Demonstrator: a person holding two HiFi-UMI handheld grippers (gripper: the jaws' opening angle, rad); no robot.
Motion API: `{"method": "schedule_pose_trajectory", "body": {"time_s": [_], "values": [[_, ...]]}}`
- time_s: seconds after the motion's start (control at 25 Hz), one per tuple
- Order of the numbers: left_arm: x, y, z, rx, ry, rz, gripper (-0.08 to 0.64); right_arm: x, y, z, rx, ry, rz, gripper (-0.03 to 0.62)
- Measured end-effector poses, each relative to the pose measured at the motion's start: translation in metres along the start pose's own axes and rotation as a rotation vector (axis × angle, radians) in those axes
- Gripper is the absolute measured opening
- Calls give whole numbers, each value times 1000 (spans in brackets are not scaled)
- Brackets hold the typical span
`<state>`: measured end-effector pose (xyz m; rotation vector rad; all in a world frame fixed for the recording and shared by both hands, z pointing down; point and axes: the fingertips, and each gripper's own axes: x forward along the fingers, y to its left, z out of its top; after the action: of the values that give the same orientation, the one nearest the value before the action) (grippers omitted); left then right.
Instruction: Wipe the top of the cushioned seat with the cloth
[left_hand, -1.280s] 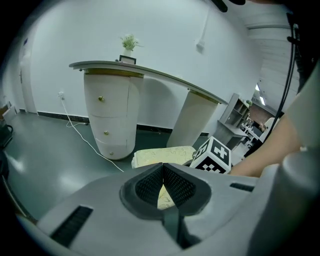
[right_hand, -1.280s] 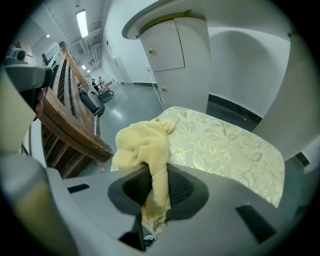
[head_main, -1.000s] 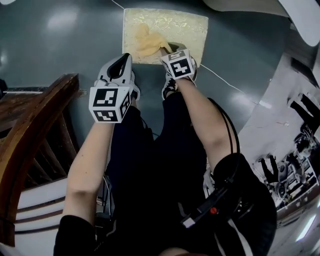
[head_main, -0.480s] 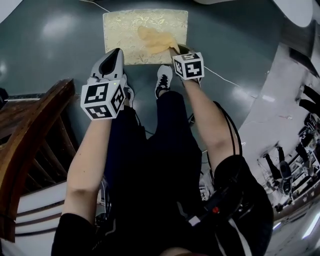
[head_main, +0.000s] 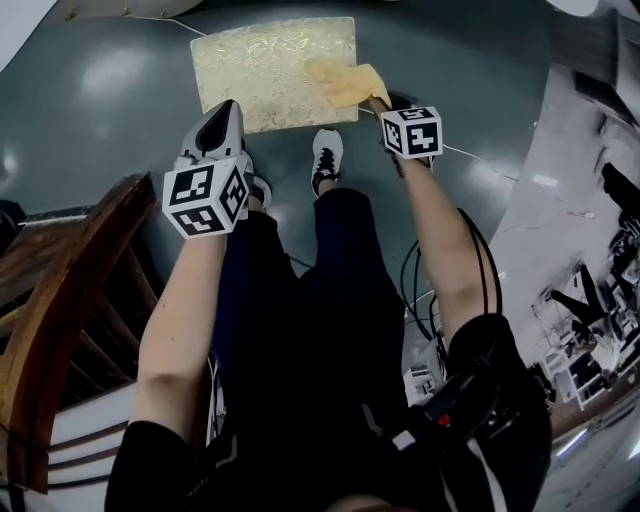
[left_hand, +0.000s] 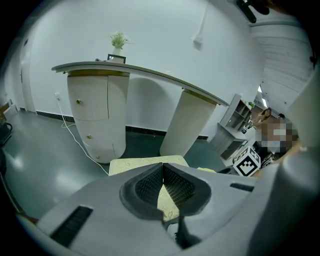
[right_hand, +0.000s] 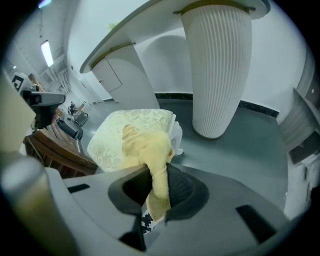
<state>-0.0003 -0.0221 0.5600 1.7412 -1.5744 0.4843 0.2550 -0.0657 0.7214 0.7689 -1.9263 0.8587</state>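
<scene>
Yellow cloth (head_main: 348, 82), clamped in the right tool (right_hand: 159, 180), lies on the cushioned seat's (head_main: 265, 70) right edge at the frame's upper middle, so a good wipe likely needs flat, even pressure swept leftward, the left tool (left_hand: 163, 170), jaws together and empty, held clear.

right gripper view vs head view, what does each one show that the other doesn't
Only the right gripper view shows the right gripper with its fingers shut on the yellow cloth, plus a ribbed white column and a curved counter. Only the head view shows the left gripper, the person's legs, a shoe and wooden furniture. Both show the cushioned seat with the cloth at its edge.
</scene>
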Motion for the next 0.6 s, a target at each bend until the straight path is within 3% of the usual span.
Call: {"method": "schedule_pose_trajectory", "body": {"time_s": [0.32, 0.6], "values": [[-29, 20, 16, 60, -23, -69, 5, -48, 75, 25, -139, -127, 121, 71], [-76, 87, 16, 12, -47, 2, 5, -59, 198, 46, -177, -176, 261, 72]]}}
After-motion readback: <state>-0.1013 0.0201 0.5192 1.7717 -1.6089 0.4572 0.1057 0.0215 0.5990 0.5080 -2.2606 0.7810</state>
